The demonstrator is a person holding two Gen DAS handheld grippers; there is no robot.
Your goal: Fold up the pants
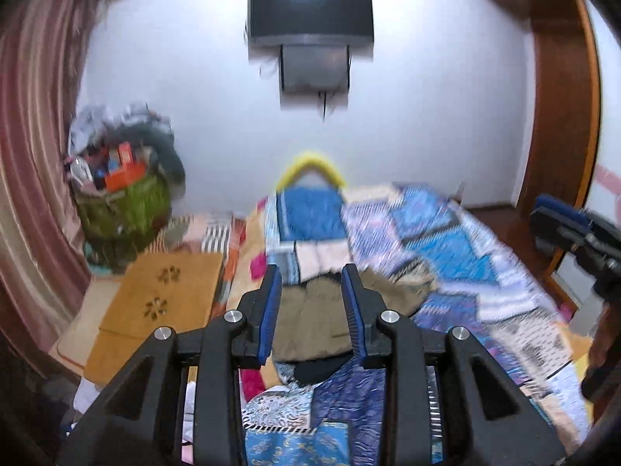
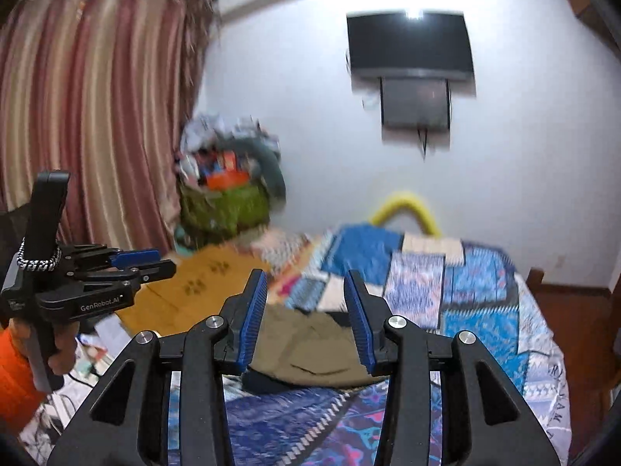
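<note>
Both my claws are spread with nothing between the pads: the left claw (image 1: 312,310) and the right claw (image 2: 306,318) hang above the bed (image 2: 477,291). The olive pants (image 2: 310,353) lie bunched on the patchwork quilt (image 1: 458,268), part-folded by my guess. Next I would come down on the loose outer edges, pinch both layers, then lay them over evenly.

Matt olive cloth pants (image 1: 318,310), patchwork cotton bedspread (image 1: 446,240), black plastic tongs (image 2: 306,318) with ribbed blue pads (image 2: 252,322), glossy wooden door frame (image 1: 559,124)
</note>
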